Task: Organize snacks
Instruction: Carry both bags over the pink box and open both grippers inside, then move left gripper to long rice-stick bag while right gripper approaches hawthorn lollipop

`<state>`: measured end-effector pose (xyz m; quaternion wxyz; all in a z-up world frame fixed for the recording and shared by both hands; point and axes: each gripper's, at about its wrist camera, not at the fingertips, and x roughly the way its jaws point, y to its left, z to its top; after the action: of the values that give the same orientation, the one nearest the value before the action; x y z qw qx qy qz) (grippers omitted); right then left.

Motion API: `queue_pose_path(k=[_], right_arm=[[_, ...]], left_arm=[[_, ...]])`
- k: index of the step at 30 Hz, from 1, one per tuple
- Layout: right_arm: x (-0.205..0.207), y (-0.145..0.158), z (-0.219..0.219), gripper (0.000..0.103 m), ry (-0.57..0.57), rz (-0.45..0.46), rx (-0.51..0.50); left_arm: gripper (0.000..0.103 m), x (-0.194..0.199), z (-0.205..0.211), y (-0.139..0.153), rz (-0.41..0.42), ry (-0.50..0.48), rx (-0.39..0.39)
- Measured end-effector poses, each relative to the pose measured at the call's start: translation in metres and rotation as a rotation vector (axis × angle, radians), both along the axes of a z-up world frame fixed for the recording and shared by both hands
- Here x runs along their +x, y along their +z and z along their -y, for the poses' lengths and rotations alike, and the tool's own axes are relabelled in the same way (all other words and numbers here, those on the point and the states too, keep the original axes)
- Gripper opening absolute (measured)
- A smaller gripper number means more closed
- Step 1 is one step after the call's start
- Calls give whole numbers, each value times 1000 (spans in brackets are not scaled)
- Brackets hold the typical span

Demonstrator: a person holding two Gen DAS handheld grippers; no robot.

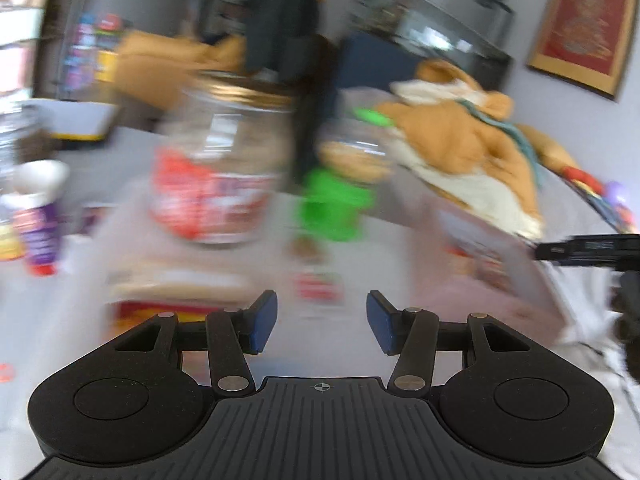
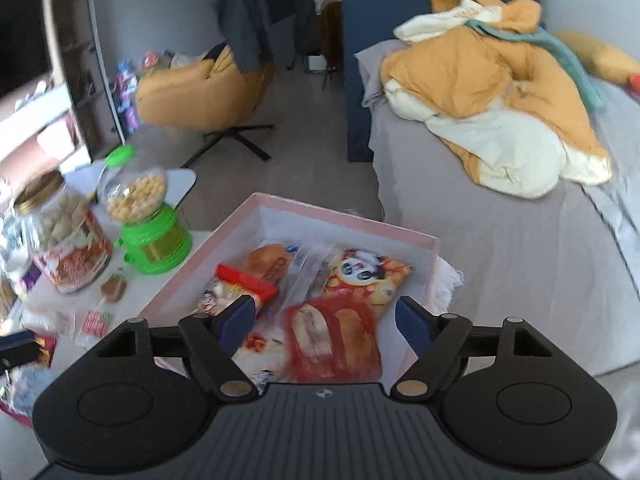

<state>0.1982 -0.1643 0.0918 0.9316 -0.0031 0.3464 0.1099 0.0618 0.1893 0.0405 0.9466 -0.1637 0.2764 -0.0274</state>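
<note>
My right gripper (image 2: 326, 324) stands open over a pink box (image 2: 344, 220) that holds several snack packs. A red bread pack (image 2: 332, 344) lies in the box below the gap between the pads, touching neither. A panda pack (image 2: 368, 276) and a red-strip pack (image 2: 244, 284) lie beside it. Left of the box stand a gold-lidded jar (image 2: 64, 240) and a green candy dispenser (image 2: 152, 240). The left wrist view is blurred. My left gripper (image 1: 322, 320) is open with nothing in it, facing the jar (image 1: 216, 168), the dispenser (image 1: 332, 208) and a small red packet (image 1: 318, 286).
Small wrapped snacks (image 2: 114, 288) lie on the white table near the jar. A purple tube (image 1: 38, 232) stands at the left. A bed with an orange quilt (image 2: 492, 92) fills the right side. A yellow chair (image 2: 200, 96) stands on the floor behind.
</note>
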Motion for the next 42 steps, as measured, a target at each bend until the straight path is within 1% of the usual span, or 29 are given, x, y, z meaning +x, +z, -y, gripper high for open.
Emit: queue_pose_path(k=[2, 3, 5, 7, 9, 10, 13, 16, 18, 19, 20, 21, 22, 23, 24, 26, 30, 32, 34, 36, 37, 39, 40, 42], right_arm=[[-8, 2, -16, 79, 14, -2, 8], [-14, 2, -25, 79, 25, -3, 25], [-22, 5, -51, 80, 76, -1, 58], [-29, 5, -89, 80, 135, 3, 66], [-29, -1, -134, 80, 160, 2, 50], [-26, -8, -156, 80, 157, -12, 36], [-9, -35, -213, 79, 156, -78, 40], [10, -59, -247, 79, 131, -94, 5], [24, -71, -255, 79, 124, -132, 1], [30, -75, -255, 79, 125, -153, 5], [32, -77, -254, 77, 131, -160, 5], [30, -75, -254, 71, 138, -153, -12], [28, -74, -254, 53, 141, -152, -52], [23, -73, -254, 45, 149, -145, -86], [18, -72, -252, 44, 170, -147, -99], [1, -70, -241, 43, 217, -169, -94], [-46, -73, -216, 43, 297, -172, -102], [-68, -74, -199, 43, 323, -172, -99], [-89, -76, -179, 43, 328, -164, -102], [-104, -78, -161, 43, 320, -147, -120], [-109, -80, -153, 43, 318, -138, -125], [-117, -79, -138, 43, 308, -129, -122], [-120, -80, -131, 43, 301, -129, -112], [-124, -82, -118, 44, 284, -120, -88]], left_arm=[[55, -14, -24, -9, 14, 96, 0], [55, -18, -34, -12, 24, 126, -9], [55, -22, -52, -15, 37, 176, -36], [55, -25, -67, -18, 38, 210, -69], [55, -27, -75, -21, 52, 222, -102], [55, -28, -77, -22, 55, 225, -111], [55, -27, -76, -25, 51, 211, -101], [55, -29, -72, -29, 42, 180, -98], [55, -27, -69, -31, 27, 172, -94], [55, -28, -67, -33, 23, 173, -90], [55, -28, -68, -34, 18, 174, -93], [55, -27, -69, -35, 14, 176, -100], [55, -28, -70, -36, 10, 179, -107], [55, -28, -71, -37, 7, 186, -113], [55, -28, -72, -37, 7, 195, -114], [55, -30, -73, -37, 14, 205, -116], [55, -38, -66, -31, 38, 211, -95], [55, -45, -58, -21, 82, 208, -56], [55, -42, -51, -5, 119, 164, -2], [55, -27, -48, 10, 110, 142, 51], [55, -14, -50, 15, 87, 139, 53], [55, 14, -61, 18, 61, 144, 1], [55, 29, -70, 15, 46, 163, -31], [55, 58, -82, 3, -14, 189, -61]])
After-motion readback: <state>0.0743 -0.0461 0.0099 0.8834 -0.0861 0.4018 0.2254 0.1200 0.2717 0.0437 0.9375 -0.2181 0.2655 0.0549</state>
